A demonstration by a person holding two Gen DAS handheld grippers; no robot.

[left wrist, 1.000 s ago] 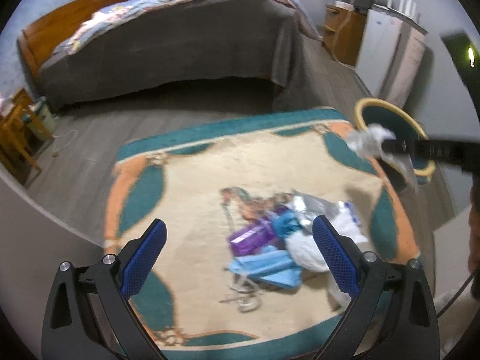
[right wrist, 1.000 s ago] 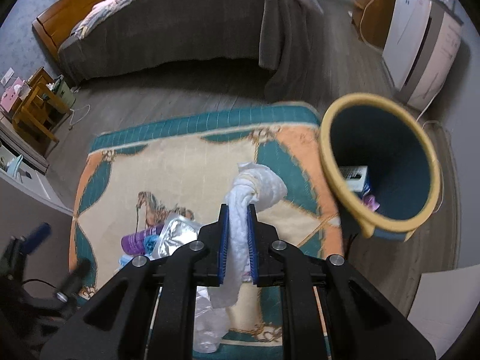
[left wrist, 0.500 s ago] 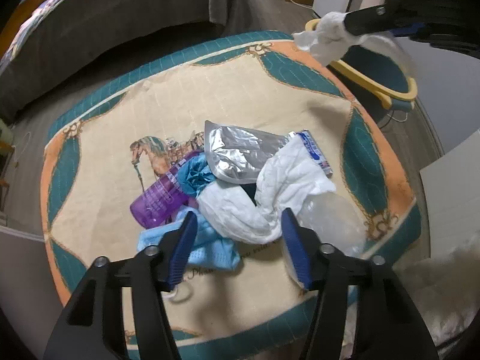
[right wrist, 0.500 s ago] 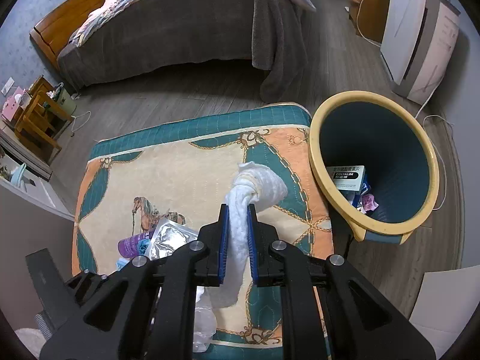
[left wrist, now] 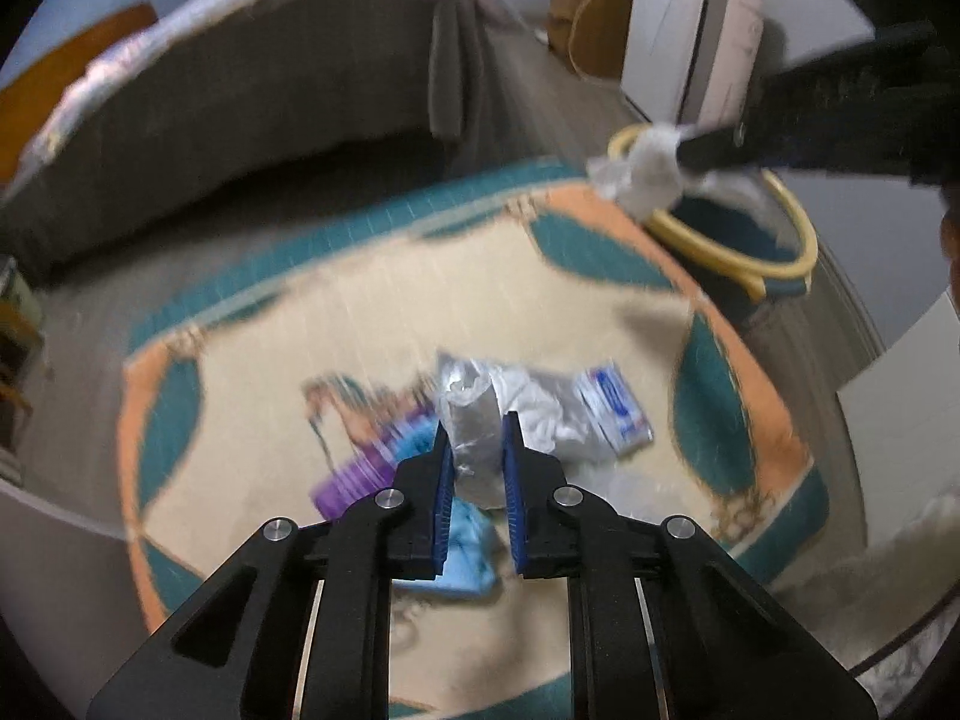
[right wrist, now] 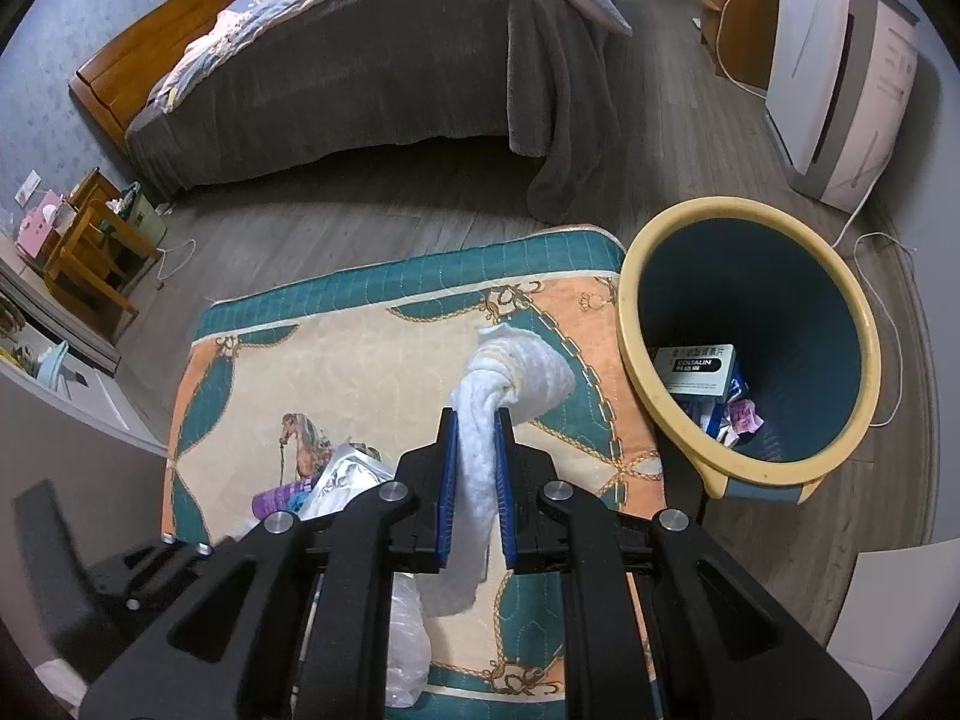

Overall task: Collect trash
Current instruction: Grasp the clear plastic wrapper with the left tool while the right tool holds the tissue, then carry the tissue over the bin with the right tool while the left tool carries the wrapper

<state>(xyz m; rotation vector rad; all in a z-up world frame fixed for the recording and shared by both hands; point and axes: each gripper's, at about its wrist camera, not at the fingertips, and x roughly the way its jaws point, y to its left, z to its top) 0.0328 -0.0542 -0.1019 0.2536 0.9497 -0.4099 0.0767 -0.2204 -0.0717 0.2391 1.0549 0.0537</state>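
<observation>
Left tongs (left wrist: 476, 450) have just closed onto the silver wrapper (left wrist: 474, 420).

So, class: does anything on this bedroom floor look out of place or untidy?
Yes: litter is heaped on the rug, including a silver foil pouch, a purple bottle and blue wrappers, outside the bin.

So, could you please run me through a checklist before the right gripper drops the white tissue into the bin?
1. Right gripper shut on the white tissue: ok.
2. Tissue over the bin opening: not ok, it hangs over the rug.
3. Bin upright with room inside: ok, only a few items at the bottom.
4. Left gripper, whose jaws have just been closing, has the silver wrapper between them: ok.
5. Left grip firm: cannot tell, blurred.
</observation>
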